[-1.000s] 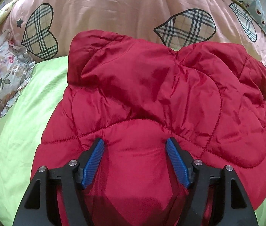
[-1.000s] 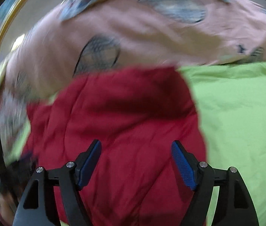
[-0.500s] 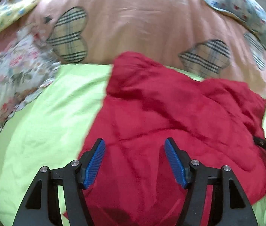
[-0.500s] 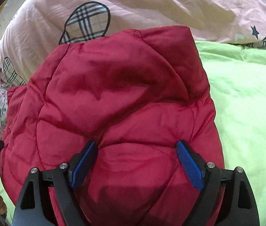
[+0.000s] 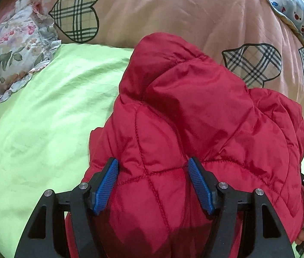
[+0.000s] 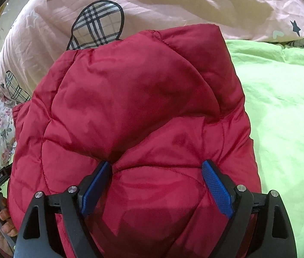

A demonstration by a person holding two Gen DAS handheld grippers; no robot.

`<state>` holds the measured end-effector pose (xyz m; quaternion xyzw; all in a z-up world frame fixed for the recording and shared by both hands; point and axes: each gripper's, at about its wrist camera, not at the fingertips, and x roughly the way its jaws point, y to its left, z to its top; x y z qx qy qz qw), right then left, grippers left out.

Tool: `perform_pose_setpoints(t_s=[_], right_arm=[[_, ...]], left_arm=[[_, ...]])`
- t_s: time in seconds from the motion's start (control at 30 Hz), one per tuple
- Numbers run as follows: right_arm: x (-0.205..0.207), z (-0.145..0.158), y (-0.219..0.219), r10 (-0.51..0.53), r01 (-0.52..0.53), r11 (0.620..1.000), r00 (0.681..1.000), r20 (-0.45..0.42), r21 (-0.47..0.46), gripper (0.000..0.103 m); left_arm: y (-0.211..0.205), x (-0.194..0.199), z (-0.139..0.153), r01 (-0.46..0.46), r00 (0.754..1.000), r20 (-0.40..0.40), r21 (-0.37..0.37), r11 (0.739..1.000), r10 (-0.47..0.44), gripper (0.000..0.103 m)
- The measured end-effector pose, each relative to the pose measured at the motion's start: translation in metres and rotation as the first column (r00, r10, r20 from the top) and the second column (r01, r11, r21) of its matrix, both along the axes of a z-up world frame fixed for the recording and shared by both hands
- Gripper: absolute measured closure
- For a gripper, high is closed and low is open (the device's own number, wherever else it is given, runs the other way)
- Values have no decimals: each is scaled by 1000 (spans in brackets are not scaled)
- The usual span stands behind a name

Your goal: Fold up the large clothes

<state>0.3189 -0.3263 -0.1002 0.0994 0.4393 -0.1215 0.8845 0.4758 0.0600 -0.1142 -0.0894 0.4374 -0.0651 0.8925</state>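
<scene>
Left gripper (image 5: 152, 185), nearest in the left wrist view: blue ribbed pads set partway apart, straddling a quilted panel of the red jacket (image 5: 205, 129); padding bulges up between them, whether the pads bite or merely bracket it I cannot tell. Right gripper (image 6: 158, 185): jaws have just been opening and now stand wide, a puffy fold of the jacket mounded between, the inner pad sunk into a crease, the outer one just beside the fabric; no firm grip shown. Jacket lies bunched on the green bedsheet (image 5: 33, 129), its far end up against the pink quilt (image 5: 173, 10). Shell is smooth, slightly glossy nylon, stitched into rounded puffed cells. Judged light, soft and springy; slick enough to slide out of a shallow pinch, and likely to puff back open after folding. Best hold would be at a stitched seam or hem edge, where the padding thins. Sheet is matte, lightly creased cotton. Beyond it, the quilt with plaid heart patches, a floral frilled pillow (image 5: 8, 49) at far left, a blue patterned cloth (image 5: 298, 6) at far right.
</scene>
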Motion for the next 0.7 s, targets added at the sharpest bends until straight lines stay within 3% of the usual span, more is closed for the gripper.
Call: perform_pose_setpoints(t_s=[0.33,0.7], right_arm=[[-35,27,-5,0,-4,999,996,94,43,18],[-62,35,-25,-41,40,999,993,111,11,17]], left_arm=[[26,-15,9,21,1000,3,-72,997,-21,35],[53,-32,15,11,1000,27,-110,994,-9,24]])
